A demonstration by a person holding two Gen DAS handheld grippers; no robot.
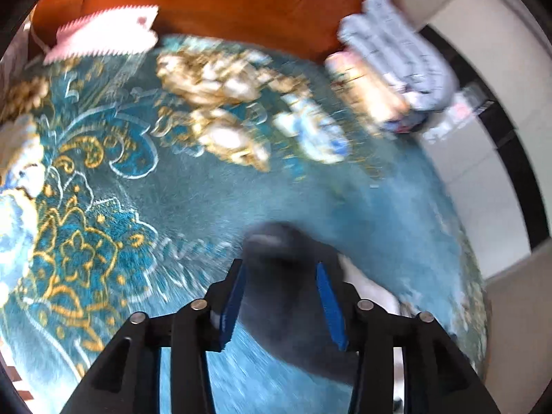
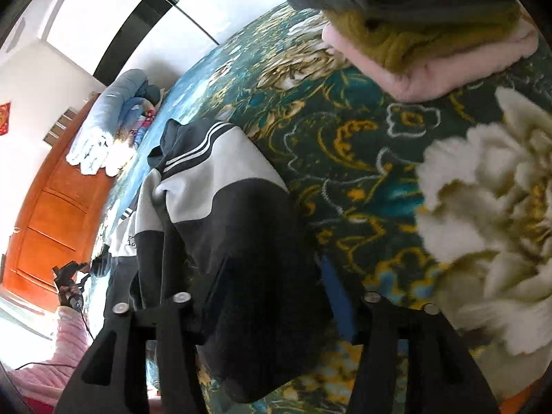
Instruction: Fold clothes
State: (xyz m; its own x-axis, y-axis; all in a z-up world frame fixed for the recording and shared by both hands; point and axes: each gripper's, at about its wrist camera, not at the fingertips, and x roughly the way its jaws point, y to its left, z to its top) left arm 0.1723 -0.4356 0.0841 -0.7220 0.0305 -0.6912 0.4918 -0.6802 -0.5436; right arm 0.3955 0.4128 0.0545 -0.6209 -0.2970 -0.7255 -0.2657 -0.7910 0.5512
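Black-and-white jacket (image 2: 220, 214) lies on the floral blanket (image 2: 362, 145). Left gripper (image 1: 281, 296) stands open around dark cloth (blurred); right gripper (image 2: 262, 293) straddles a black panel, grip unclear. Both should pinch one hem, lifting evenly.

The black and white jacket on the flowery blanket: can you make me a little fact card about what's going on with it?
garment: black and white jacket with striped collar, crumpled, not yet folded
surface: teal floral plush blanket
left hand-held gripper: jaws apart, dark fabric between its blue pads
right hand-held gripper: black fabric fills its jaws; grip unclear
nearby stack: folded pink, mustard and grey clothes, beyond the jacket
far pile: pale blue bedding at the blanket's edge
picture quality: left wrist view is motion-blurred
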